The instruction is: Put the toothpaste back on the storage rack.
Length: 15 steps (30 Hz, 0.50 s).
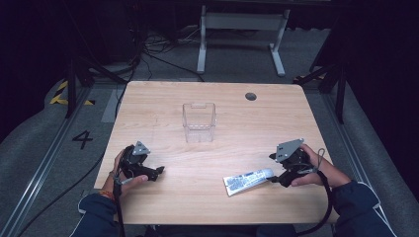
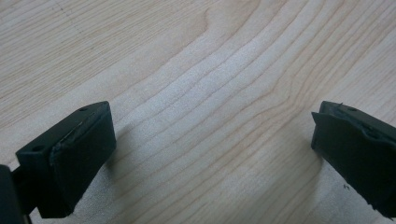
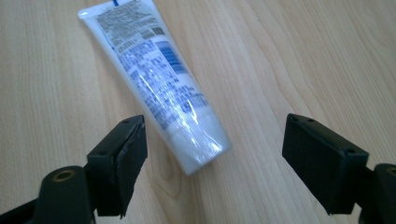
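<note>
Right gripper poised over the tube's cap end

A white plastic tube with blue print [image 3: 159, 81] lies flat on the light wooden table [image 1: 207, 163], near right, its long axis running left-right, cap end toward the right gripper [image 1: 274, 180]. That gripper's jaws are spread, straddling the cap end without touching it. The left gripper [image 2: 210, 144], also released, rests well apart at near left. A clear plastic bin [image 1: 199, 122] stands farther back, centre.
</note>
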{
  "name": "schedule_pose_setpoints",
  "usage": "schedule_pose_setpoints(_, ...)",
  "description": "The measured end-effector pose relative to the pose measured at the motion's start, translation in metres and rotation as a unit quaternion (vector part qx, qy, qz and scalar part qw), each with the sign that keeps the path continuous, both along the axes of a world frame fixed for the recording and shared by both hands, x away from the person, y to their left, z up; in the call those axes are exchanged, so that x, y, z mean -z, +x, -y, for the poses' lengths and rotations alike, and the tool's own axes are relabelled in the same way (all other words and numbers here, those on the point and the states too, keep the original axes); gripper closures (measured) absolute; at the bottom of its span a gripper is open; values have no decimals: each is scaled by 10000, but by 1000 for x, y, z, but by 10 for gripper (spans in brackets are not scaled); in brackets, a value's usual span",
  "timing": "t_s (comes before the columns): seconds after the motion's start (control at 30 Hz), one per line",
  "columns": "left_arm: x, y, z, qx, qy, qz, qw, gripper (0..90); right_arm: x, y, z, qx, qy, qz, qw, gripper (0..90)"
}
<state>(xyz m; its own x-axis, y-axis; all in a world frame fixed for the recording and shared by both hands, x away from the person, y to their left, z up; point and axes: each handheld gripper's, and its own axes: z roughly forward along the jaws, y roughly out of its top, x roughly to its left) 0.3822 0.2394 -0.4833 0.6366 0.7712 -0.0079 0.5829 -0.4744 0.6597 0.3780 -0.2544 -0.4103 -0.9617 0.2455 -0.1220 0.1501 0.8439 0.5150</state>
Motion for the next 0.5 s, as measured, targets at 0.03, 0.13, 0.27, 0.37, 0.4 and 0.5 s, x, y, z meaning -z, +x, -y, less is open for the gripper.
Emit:
schedule_pose_setpoints(0.03, 0, 0, 0, -5, -5, 0, 10000, 2, 0, 0, -6, -102, -57, 10, 9999, 228)
schedule_pose_setpoints(0.13, 0, 0, 0, -10, -15, -6, 10000, 2, 0, 0, -17, -281, -202, -22, 9994, 230)
schedule_pose_setpoints(0.27, 0, 0, 0, 1, -25, -14, 10000, 2, 3, 0, -37, -599, -440, -89, 9972, 240)
schedule_pose_setpoints(0.37, 0, 0, 0, 10, -13, -5, 10000, 2, 8, 1, -49, -727, -564, -158, 9956, 245)
schedule_pose_setpoints(0.4, 0, 0, 0, 9, -19, -15, 10000, 2, 8, 1, -49, -727, -564, -158, 9956, 245)
schedule_pose_setpoints(0.5, 0, 0, 0, 6, -16, -9, 10000, 2, 13, 1, -63, -857, -757, -260, 9931, 250)
